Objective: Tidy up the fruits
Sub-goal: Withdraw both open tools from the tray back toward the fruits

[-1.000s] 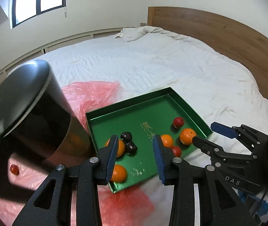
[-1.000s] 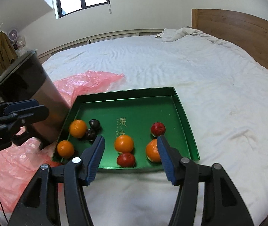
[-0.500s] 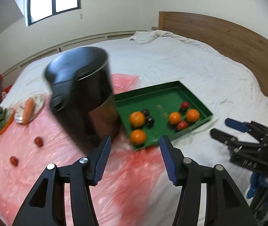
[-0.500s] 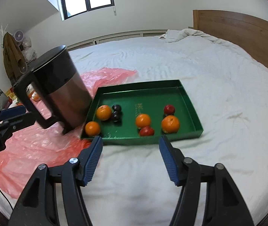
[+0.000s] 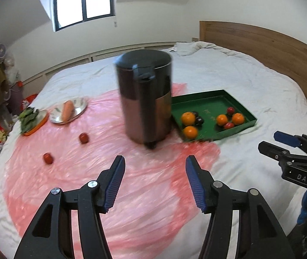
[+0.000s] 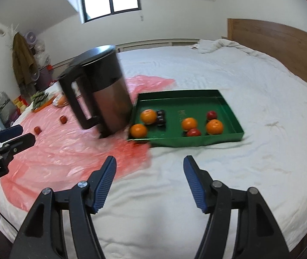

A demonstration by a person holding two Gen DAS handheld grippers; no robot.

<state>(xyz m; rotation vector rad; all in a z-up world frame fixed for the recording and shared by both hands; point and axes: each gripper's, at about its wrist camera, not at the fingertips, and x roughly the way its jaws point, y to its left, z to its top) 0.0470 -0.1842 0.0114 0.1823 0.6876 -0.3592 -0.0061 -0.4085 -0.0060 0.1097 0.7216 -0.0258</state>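
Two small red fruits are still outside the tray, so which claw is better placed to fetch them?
Likely the left claw: it hangs open over the pink plastic sheet holding both red fruits; the right claw faces the green tray.

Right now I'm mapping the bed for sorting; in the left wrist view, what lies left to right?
Leafy greens on an orange plate → carrot on a silver plate → two small red fruits → dark steel kettle → green tray of fruit.

Tall dark metal bin touching left wall of green rectangular tray; tray's near and right sides open over white bedsheet.
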